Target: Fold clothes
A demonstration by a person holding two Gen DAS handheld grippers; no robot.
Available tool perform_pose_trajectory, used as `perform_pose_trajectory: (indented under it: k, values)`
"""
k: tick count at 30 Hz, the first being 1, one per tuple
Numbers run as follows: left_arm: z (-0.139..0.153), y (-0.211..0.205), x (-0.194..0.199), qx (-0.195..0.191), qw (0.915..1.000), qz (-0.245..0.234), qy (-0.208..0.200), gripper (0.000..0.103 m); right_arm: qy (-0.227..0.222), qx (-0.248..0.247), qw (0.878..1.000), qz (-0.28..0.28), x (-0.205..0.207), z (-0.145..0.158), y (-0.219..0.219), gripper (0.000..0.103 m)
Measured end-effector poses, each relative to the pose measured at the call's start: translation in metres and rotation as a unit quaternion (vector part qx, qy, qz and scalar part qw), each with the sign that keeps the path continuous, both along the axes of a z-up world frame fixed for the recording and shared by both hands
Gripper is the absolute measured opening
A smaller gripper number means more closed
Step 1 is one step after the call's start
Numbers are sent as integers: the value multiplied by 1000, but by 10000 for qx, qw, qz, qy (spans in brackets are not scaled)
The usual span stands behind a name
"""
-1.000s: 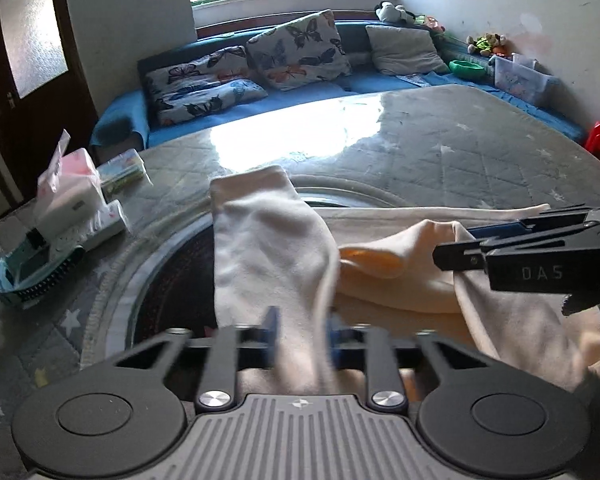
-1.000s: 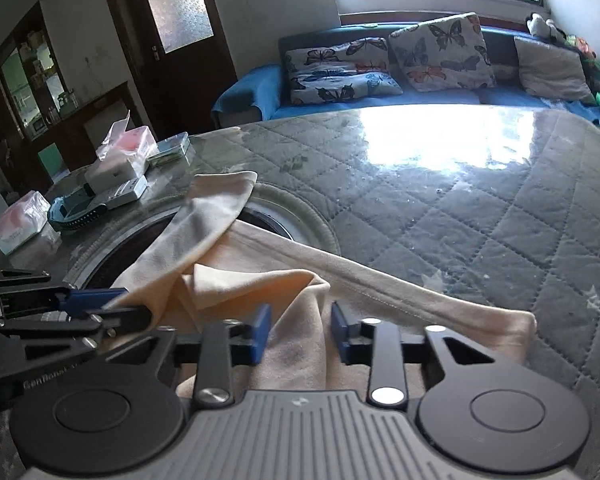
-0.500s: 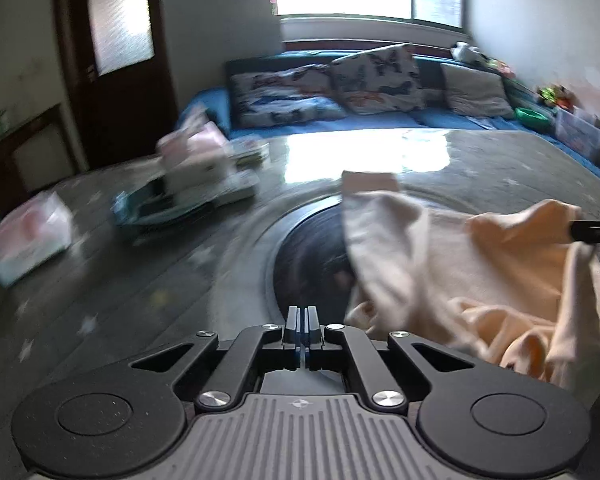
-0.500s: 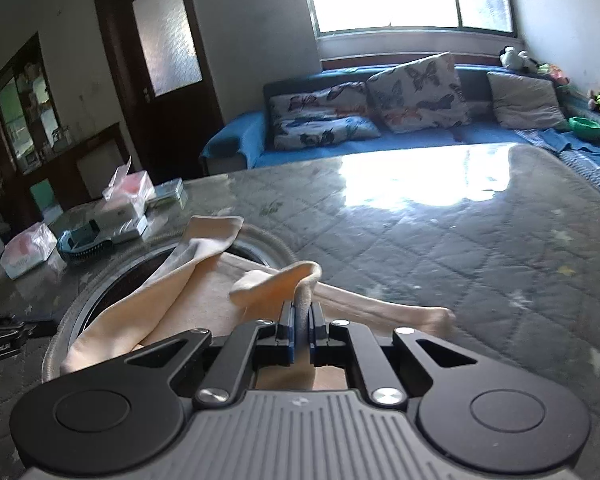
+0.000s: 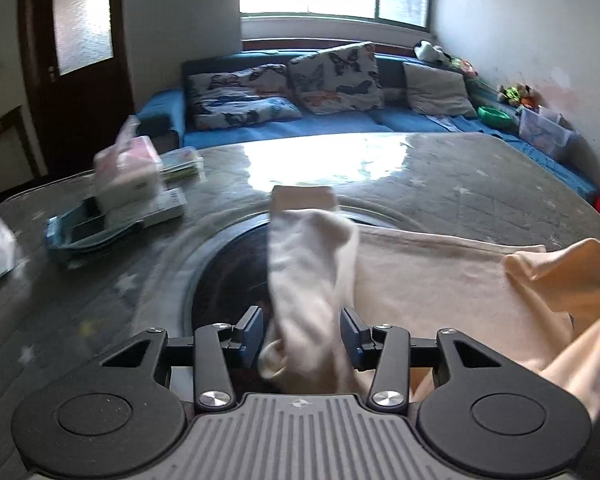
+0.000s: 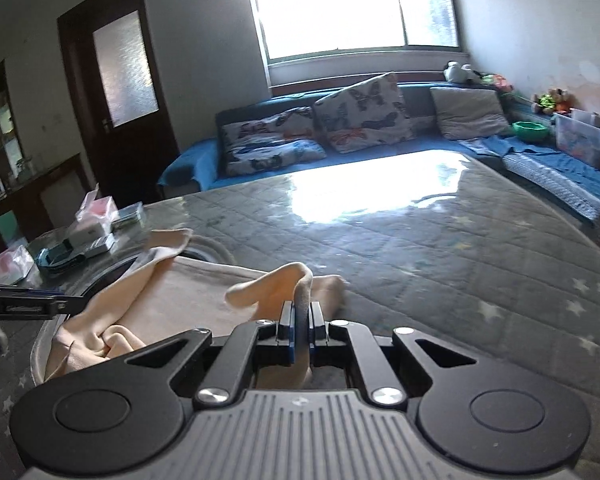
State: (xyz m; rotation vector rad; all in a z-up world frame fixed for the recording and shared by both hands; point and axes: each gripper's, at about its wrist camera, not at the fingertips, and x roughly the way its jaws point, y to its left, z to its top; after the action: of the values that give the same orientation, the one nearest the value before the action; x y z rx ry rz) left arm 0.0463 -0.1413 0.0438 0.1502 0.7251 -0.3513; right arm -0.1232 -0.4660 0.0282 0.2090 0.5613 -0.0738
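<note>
On the quilted grey table cover point(image 6: 440, 248), the soft cream garment point(image 5: 440, 280) lies crumpled at the near edge, its long sleeve point(image 5: 304, 272) running between the parted blue pads of the left gripper point(image 5: 300, 330), while the right gripper point(image 6: 300, 330) pinches a raised fabric fold.

cream garment point(image 5: 440, 276), blue sofa point(image 5: 340, 122), butterfly-print cushions point(image 5: 336, 74)

One cream garment point(image 5: 440, 280); two grippers point(image 5: 300, 334) point(image 6: 300, 334); four sofa cushions point(image 6: 362, 114); apparently two tissue packs point(image 6: 96, 210).
</note>
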Motion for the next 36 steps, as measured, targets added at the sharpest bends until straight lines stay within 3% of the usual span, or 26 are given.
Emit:
perform_pose_trajectory:
  k: [3, 9, 13, 15, 17, 20, 28, 36]
  values:
    - [-8, -10, 10, 97, 9999, -48, 48, 45, -27, 19, 9998, -182, -12, 1, -10, 5]
    - [0, -4, 11, -466, 9988, -68, 132, 46, 47, 39, 9992, -406, -25, -7, -23, 5]
    - [0, -16, 7, -169, 9993, -326, -49, 45, 104, 132, 9986, -495, -29, -14, -26, 5]
    - [-8, -21, 12, -21, 9993, -361, 73, 44, 92, 158, 9984, -531, -32, -14, -27, 5]
    - [-18, -20, 19, 77, 9994, -230, 250, 20, 77, 147, 9983, -556, -35, -14, -27, 5]
    - [-22, -11, 16, 68, 9997, -127, 204, 8, 54, 102, 9980, -615, -38, -11, -29, 5]
    - [-5, 34, -12, -118, 9996, 270, 5, 4, -39, 69, 9971, -750, -49, -7, -36, 5]
    - [6, 89, -66, -363, 9973, 593, 243, 4, -122, 25, 9975, -697, -64, -1, -35, 5]
